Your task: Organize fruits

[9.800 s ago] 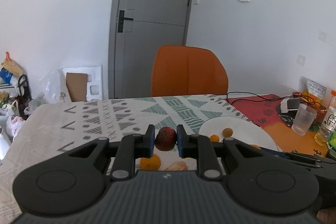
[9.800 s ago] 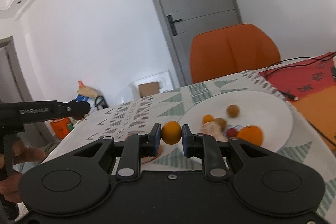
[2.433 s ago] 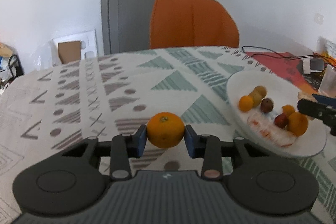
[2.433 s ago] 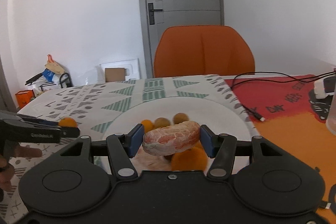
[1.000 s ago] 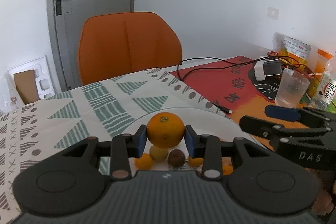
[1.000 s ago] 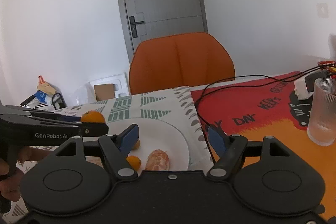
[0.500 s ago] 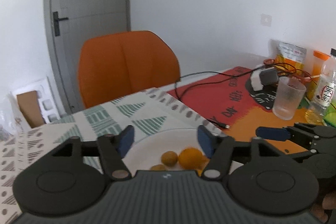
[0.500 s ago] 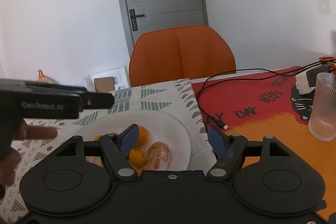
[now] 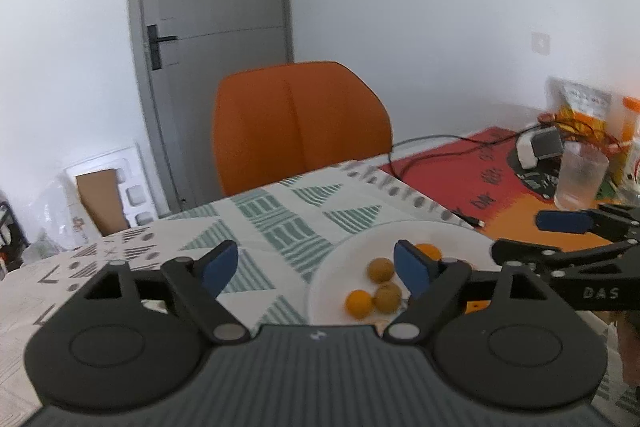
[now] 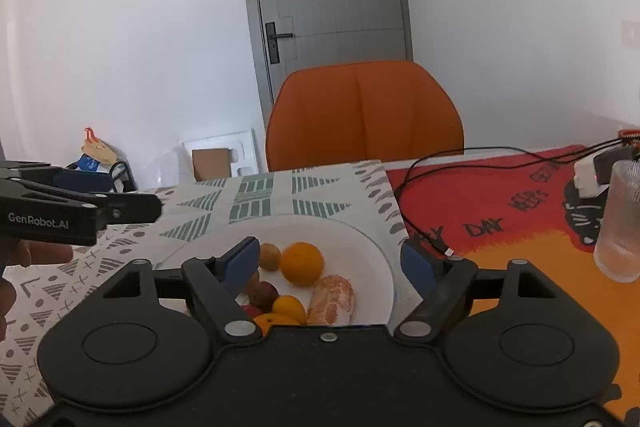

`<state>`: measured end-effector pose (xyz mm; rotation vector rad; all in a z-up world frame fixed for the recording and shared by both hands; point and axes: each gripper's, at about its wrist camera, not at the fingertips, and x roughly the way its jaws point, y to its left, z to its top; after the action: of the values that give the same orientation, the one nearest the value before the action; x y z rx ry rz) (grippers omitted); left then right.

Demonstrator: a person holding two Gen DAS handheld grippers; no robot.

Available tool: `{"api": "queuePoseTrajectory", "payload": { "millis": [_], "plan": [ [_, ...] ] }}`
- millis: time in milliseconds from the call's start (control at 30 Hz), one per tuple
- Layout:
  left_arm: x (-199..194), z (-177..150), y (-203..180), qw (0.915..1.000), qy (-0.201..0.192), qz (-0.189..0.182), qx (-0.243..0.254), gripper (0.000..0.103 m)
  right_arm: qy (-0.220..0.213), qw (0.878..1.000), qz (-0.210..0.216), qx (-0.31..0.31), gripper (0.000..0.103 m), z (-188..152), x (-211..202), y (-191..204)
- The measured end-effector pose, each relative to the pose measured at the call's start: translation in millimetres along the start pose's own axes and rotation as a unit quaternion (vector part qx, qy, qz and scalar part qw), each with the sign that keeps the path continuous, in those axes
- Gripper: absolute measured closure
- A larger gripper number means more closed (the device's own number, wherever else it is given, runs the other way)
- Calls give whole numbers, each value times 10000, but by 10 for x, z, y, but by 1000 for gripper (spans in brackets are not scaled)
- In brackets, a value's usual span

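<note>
A white plate (image 10: pixel 362 241) on the patterned tablecloth holds several fruits: a round orange (image 10: pixel 301 263), a peeled citrus piece (image 10: pixel 332 297), a brown longan (image 10: pixel 269 256), a small yellow fruit (image 10: pixel 289 307) and a dark red one (image 10: pixel 265 293). My right gripper (image 10: pixel 334 261) is open and empty above the plate's near edge. My left gripper (image 9: pixel 316 267) is open and empty, above the table at the plate's left side (image 9: pixel 332 283); small fruits (image 9: pixel 380 269) show between its fingers. The right gripper also shows at the right of the left wrist view (image 9: pixel 560 239).
An orange chair (image 10: pixel 364 115) stands behind the table. A red-orange mat (image 10: pixel 520 211) with a black cable (image 10: pixel 424 171), a charger (image 10: pixel 592 175) and a ribbed glass (image 10: pixel 618 219) lies to the right. Bottles and packets (image 9: pixel 588 107) stand at the far right.
My left gripper opened and let go of the orange, which now lies on the plate. It then drew back to the left. My right gripper let go of the peeled citrus earlier and stays open.
</note>
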<state>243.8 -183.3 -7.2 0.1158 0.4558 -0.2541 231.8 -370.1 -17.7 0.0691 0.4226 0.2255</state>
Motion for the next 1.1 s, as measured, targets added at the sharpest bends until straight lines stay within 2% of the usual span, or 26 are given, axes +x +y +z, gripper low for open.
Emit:
{"api": "queuePoseTrajectory", "payload": {
  "millis": [133, 333, 433, 533, 900, 1033, 1100],
  "plan": [
    [-128, -28, 127, 9997, -138, 67, -171, 12, 4, 9999, 89, 86, 20, -3, -86, 58],
    [-352, -85, 257, 9989, -334, 131, -302, 11, -13, 9996, 80, 288, 12, -43, -197, 110],
    [-476, -99, 314, 9979, -443, 180, -433, 11, -40, 9994, 83, 327, 11, -30, -257, 144],
    [-621, -110, 344, 9972, -555, 161, -468, 11, -96, 9992, 109, 369, 1, -18, -326, 184],
    [-1262, -212, 452, 9943, -899, 358, -443, 11, -241, 9978, 175, 591, 0, -44, -538, 296],
    [-1463, -250, 574, 9920, -902, 386, -796, 10, -350, 9963, 184, 766, 0, -31, -616, 353],
    [-1525, -269, 605, 9918, -890, 450, -798, 10, -383, 9961, 182, 771, 0, -14, -646, 396]
  ]
}}
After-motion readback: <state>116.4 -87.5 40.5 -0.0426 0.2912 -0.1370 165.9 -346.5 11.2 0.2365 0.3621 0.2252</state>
